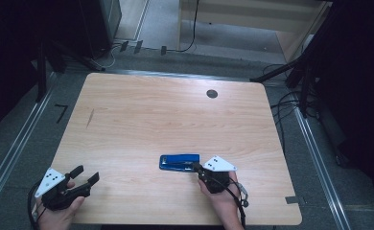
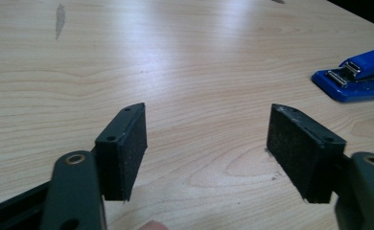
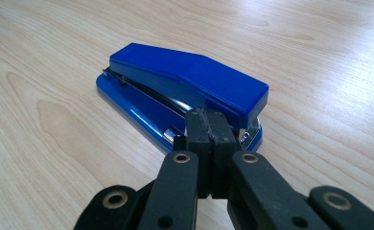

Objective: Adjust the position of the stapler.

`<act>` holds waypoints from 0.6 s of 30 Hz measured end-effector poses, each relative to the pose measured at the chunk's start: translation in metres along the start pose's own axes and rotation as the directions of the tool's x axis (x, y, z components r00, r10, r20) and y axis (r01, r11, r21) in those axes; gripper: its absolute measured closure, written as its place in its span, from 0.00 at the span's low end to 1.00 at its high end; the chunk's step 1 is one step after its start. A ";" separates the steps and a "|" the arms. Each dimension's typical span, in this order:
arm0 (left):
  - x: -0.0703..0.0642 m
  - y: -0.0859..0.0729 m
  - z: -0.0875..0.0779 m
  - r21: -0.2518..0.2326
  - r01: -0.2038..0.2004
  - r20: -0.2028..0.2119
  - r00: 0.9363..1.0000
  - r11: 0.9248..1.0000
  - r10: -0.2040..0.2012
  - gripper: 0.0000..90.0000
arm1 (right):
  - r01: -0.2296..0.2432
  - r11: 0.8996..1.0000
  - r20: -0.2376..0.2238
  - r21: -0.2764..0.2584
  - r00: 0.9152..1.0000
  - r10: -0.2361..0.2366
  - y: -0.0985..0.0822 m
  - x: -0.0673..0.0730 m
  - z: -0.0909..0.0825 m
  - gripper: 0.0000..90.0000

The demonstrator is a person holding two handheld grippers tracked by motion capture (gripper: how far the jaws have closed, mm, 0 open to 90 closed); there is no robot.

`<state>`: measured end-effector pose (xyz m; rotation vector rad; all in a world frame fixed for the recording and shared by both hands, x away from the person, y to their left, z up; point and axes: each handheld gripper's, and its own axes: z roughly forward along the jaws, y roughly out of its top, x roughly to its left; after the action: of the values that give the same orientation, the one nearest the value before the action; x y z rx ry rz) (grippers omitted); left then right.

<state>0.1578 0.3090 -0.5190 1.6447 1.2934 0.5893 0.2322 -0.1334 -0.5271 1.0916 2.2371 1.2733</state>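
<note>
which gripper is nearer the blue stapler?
Right. The right gripper sits shut at the blue stapler, at its near right end. The left gripper, open, is well off to the stapler's left by the table edge.

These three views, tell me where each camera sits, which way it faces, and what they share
High view: above the person's side, looking forward and down on the table; both forearms, left gripper and right gripper show.
Left gripper view: rides the left gripper, looking low across the wood between its open jaws.
Right gripper view: rides the right gripper, its jaws shut, tips at the stapler's near end.
Shared: the blue stapler appears in all three.
</note>
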 end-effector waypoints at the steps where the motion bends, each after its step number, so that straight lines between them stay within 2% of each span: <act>1: 0.000 0.001 -0.001 0.003 -0.001 -0.008 1.000 1.000 0.001 0.28 | -0.006 1.000 0.001 -0.002 1.000 0.006 0.000 -0.001 0.001 1.00; 4: 0.001 0.002 -0.003 0.010 0.002 -0.041 0.999 1.000 -0.002 0.15 | -0.018 1.000 -0.005 -0.006 1.000 0.018 0.002 -0.003 0.002 1.00; 6: 0.003 0.002 -0.003 0.009 -0.002 -0.057 0.998 1.000 0.002 0.15 | -0.018 1.000 -0.005 -0.006 1.000 0.018 0.003 -0.004 0.003 1.00; 11: 0.011 0.004 -0.004 0.003 0.020 -0.052 0.998 1.000 -0.020 0.11 | -0.021 1.000 -0.009 -0.002 1.000 0.021 0.003 -0.004 0.006 1.00; 14: 0.012 0.005 -0.001 0.007 0.026 -0.063 0.998 1.000 -0.026 0.11 | -0.027 1.000 -0.015 -0.003 1.000 0.027 0.003 -0.005 0.004 1.00; 15: 0.012 0.005 0.000 0.013 0.025 -0.072 0.997 1.000 -0.024 0.11 | -0.032 0.999 -0.022 -0.007 0.999 0.032 0.003 -0.005 0.003 0.94; 18: 0.012 0.004 0.004 0.033 0.024 -0.097 0.995 0.999 -0.021 0.10 | -0.038 0.999 -0.050 -0.015 0.998 0.037 0.002 -0.005 -0.002 0.85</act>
<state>0.1666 0.3185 -0.5191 1.6443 1.3967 0.6432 0.2352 -0.1376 -0.5244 1.1127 2.2482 1.3455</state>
